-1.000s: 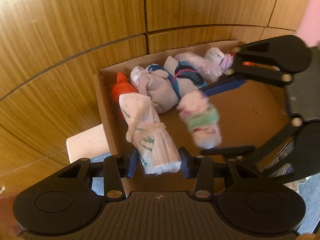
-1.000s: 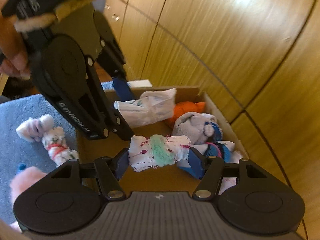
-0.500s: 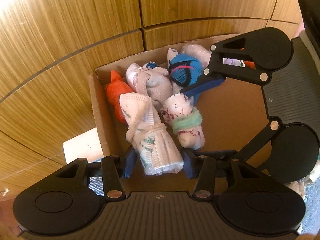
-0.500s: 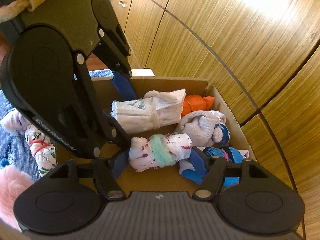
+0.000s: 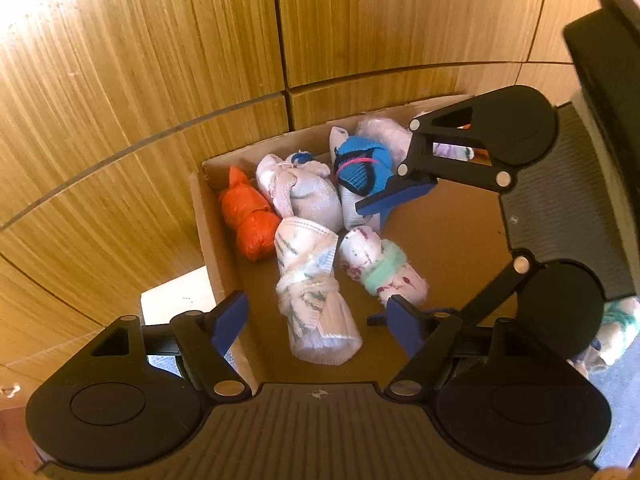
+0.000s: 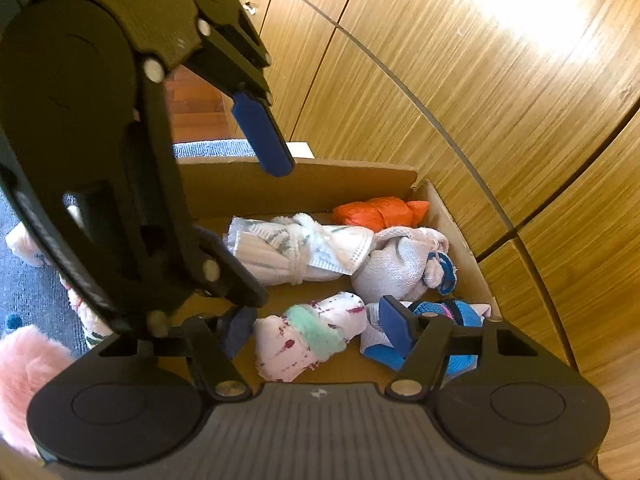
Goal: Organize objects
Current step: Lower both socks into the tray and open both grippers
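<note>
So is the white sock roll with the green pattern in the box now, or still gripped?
In the box. The white sock roll lies on the cardboard box floor; the left gripper, jaws just opened, stands clear of it.

In the left wrist view, the right gripper's [image 5: 378,258] body runs off the right edge, and its linkage covers the pale rolled bundle [image 5: 452,148] at the cardboard box's [image 5: 212,240] far corner, so only slivers show through the gaps. Another bundle [image 5: 618,328] at lower right is half behind that gripper. In the right wrist view, the left gripper [image 6: 256,236] fills the upper left and hides most of the socks [image 6: 78,304] on the blue carpet [image 6: 28,292]. A pink fluffy thing [image 6: 24,364] is cut by the left edge and blurred.
</note>
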`<action>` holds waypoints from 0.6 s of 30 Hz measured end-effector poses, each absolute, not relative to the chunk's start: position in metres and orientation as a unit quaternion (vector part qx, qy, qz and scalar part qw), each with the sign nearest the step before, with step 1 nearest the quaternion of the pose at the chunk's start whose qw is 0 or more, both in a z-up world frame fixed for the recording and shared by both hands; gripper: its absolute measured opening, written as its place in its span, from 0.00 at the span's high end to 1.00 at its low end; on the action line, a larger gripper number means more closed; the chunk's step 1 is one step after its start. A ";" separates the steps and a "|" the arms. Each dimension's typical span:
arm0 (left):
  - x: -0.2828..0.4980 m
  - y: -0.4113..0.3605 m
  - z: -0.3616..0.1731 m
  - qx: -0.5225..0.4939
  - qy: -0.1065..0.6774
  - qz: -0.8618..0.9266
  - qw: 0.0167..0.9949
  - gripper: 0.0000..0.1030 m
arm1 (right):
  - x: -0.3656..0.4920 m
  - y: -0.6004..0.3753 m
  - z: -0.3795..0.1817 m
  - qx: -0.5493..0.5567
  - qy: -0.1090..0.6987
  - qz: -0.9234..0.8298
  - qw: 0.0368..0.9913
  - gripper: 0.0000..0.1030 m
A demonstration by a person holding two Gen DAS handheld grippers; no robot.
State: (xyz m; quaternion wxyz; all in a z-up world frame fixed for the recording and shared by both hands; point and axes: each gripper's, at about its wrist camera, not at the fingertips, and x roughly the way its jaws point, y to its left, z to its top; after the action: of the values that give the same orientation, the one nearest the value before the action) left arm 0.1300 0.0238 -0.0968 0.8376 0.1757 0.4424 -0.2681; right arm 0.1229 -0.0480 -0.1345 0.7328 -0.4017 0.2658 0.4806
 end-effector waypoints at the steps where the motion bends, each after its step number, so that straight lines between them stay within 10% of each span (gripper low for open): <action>1: 0.135 0.021 -0.099 0.177 0.441 -0.267 0.838 0.17 | 0.123 -0.047 -0.134 -0.400 0.266 0.481 0.733 0.38; 18: 0.107 0.048 -0.082 0.126 0.433 -0.250 0.857 0.14 | 0.096 -0.064 -0.107 -0.371 0.263 0.471 0.756 0.34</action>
State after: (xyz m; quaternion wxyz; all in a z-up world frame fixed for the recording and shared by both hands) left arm 0.1072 0.0485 -0.0822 0.8566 0.1258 0.4333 -0.2502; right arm 0.0961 -0.0636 -0.1070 0.7560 -0.3707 0.2628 0.4710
